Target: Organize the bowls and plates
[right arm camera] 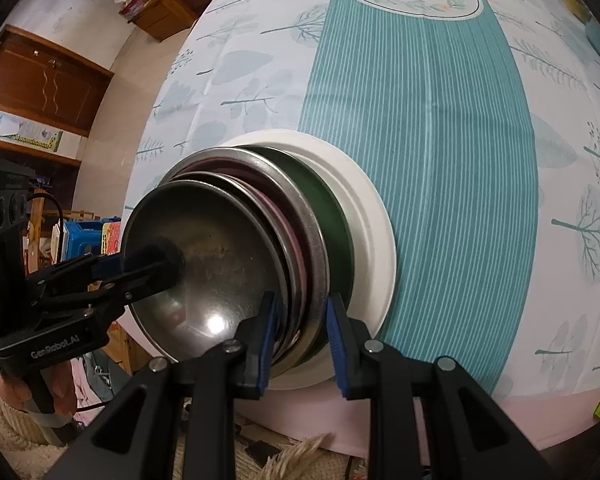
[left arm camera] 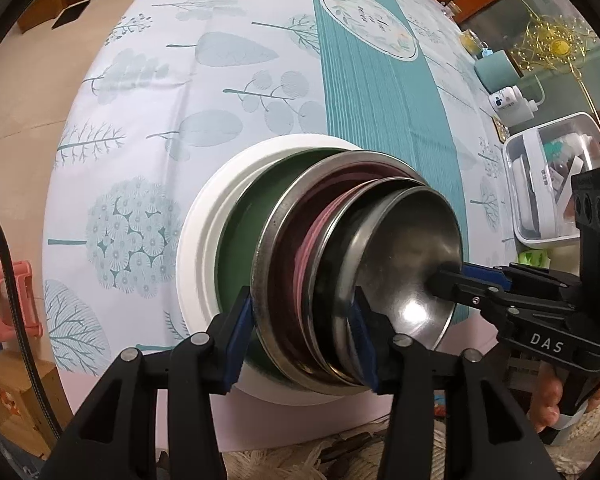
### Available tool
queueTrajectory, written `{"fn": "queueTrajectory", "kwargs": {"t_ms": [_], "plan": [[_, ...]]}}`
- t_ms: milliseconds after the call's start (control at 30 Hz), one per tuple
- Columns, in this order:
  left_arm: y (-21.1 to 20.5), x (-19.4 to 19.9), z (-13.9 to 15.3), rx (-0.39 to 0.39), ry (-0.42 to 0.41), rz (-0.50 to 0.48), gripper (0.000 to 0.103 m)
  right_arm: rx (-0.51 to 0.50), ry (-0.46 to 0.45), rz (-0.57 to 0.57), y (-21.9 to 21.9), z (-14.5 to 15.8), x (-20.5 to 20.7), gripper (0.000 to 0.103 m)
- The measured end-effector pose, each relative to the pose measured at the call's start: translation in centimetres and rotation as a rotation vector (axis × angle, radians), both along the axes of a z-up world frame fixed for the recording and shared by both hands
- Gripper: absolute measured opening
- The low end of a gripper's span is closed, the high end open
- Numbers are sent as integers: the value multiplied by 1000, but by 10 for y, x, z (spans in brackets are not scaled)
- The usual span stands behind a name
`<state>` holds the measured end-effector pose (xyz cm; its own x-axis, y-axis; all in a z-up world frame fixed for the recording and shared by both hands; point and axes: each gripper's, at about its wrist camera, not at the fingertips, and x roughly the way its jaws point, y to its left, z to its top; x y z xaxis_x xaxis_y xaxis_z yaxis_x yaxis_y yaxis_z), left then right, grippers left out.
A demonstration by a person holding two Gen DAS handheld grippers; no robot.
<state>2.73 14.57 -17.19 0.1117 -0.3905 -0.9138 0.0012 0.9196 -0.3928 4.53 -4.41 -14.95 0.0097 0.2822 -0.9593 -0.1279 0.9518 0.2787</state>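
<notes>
Two tools [left arm camera: 302, 340] [right arm camera: 300, 340] pinch nested steel bowls [left arm camera: 400, 264] w/ white plate [left arm camera: 196, 248] beneath.

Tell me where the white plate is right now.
The white plate lies at the bottom of the stack, under the green dish and steel bowls, at the table's near edge on the leaf-print tablecloth, between both grippers.

Both tongs point steeply down. The left tongs [left arm camera: 302, 334] stand part open at six o'clock. The right tongs [right arm camera: 300, 334] stand narrower, likewise at six o'clock.
</notes>
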Motion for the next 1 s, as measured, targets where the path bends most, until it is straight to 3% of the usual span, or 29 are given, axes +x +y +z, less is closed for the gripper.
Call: {"fn": "queueTrajectory", "kwargs": {"t_ms": [200,600,833,1000], "plan": [[4,0,13,13,-39,-11,65,-16,-38,-33,3,5,-3,29],[18,-8,44,59,-158,-61,74,-31,-141,-177,0,29,-31,35],[1,-17,67,105,-244,-99,87,-37,-222,-233,5,43,-57,35],[-19,-31,88,135,-299,-113,90,-63,-292,-235,1,63,-70,35]]}}
